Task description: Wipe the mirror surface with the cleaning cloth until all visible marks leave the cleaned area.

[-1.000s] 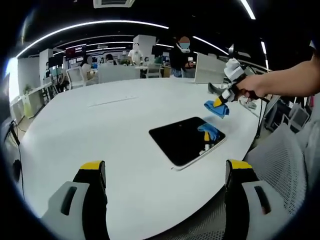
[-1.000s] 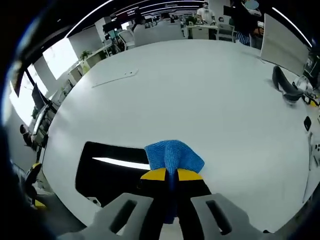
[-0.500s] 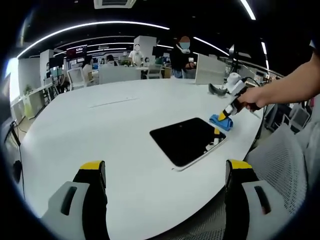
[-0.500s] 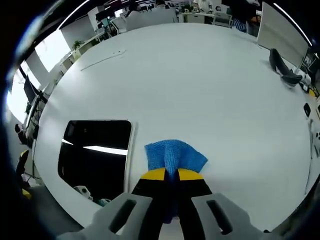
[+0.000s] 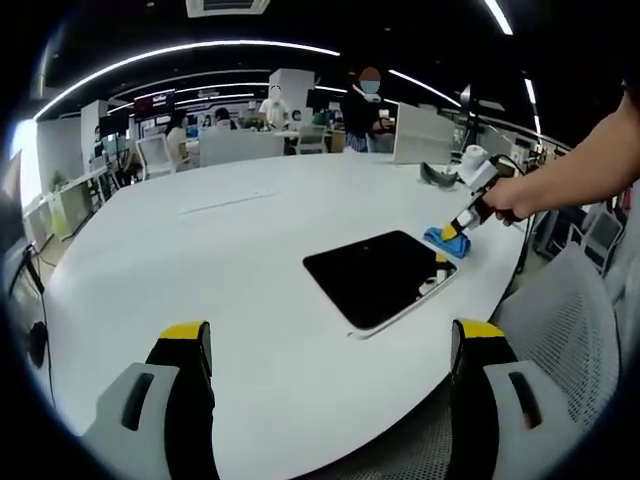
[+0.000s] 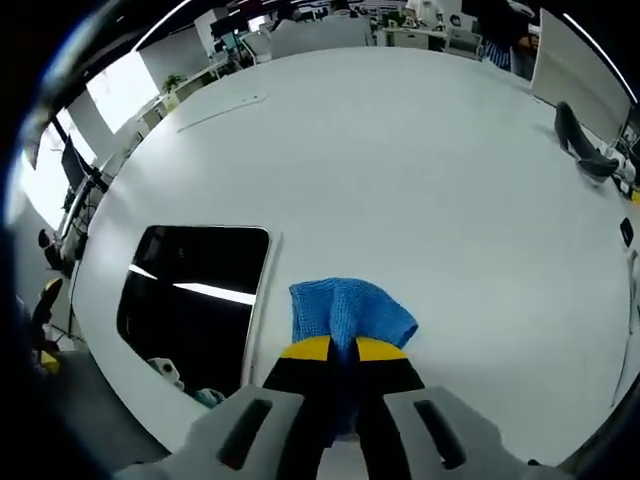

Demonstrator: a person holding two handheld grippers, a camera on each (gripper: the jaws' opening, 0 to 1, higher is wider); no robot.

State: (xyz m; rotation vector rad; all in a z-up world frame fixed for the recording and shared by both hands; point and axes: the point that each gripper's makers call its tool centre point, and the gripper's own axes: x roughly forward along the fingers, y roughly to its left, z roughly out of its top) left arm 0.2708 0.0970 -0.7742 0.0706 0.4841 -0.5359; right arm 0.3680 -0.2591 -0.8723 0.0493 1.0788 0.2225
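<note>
A dark rectangular mirror (image 5: 382,278) with a pale rim lies flat on the white table (image 5: 200,270); it also lies at the left in the right gripper view (image 6: 195,295). My right gripper (image 6: 343,349) is shut on a blue cleaning cloth (image 6: 347,310), held over the table just right of the mirror's edge. From the left gripper view, that gripper (image 5: 457,229) and the cloth (image 5: 445,240) sit beyond the mirror's far corner, held by a person's hand (image 5: 510,197). My left gripper (image 5: 330,345) stands open near the table's front edge, with nothing between its jaws.
A dark curved object (image 6: 578,138) lies at the table's far right. A grey mesh chair (image 5: 570,330) stands to the right of the table. A thin strip (image 6: 222,111) lies far across the table. People and desks stand in the background.
The right gripper carried the cloth off the mirror and lowered it to the table beside the mirror's far edge. The left gripper has not moved.
</note>
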